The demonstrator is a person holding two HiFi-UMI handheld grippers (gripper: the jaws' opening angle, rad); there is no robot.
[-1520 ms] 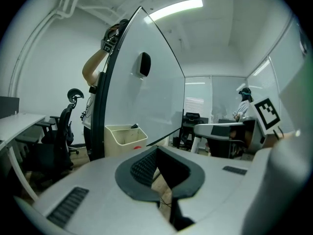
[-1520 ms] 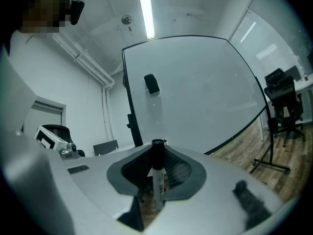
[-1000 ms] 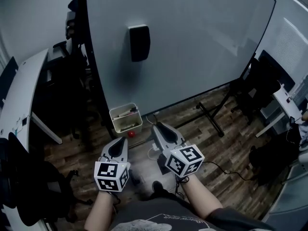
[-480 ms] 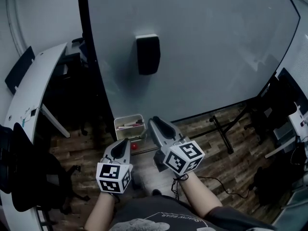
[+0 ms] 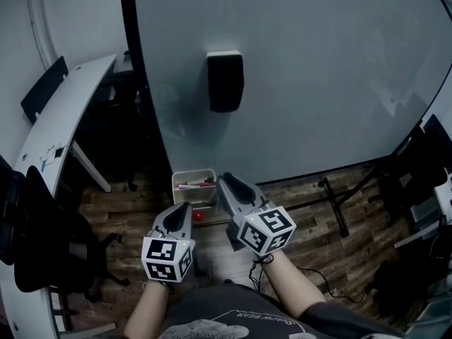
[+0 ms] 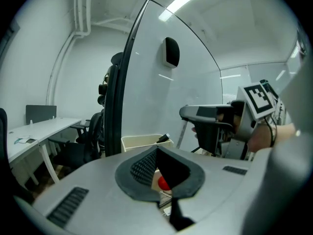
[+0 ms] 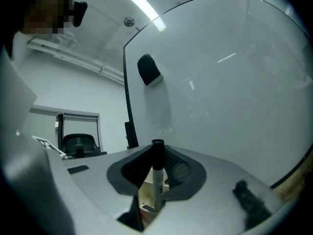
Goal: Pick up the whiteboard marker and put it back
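Observation:
A whiteboard marker [image 7: 157, 175] with a black cap stands upright between the pads of my right gripper [image 7: 156, 153], which is shut on it. In the head view the right gripper [image 5: 229, 186] points at the whiteboard [image 5: 318, 69], just right of a cream box [image 5: 192, 177] at the board's foot. Pens [image 5: 194, 185] lie in that box. My left gripper [image 5: 180, 210] hangs lower left of the box, its jaws together at the tip and nothing held. The left gripper view shows the left gripper [image 6: 157, 153], the box [image 6: 142, 140] and the right gripper [image 6: 205, 114].
A black eraser [image 5: 225, 81] sticks to the whiteboard. A small red ball [image 5: 198, 217] lies on the wooden floor below the box. A white desk [image 5: 56, 126] and a dark chair [image 5: 42, 239] stand left. The board's stand leg [image 5: 335, 203] runs across the floor at right.
Both grippers have drawn closer to the cream box and the whiteboard, the right one more. The head view has tipped up, showing more of the board. Jaws are unchanged.

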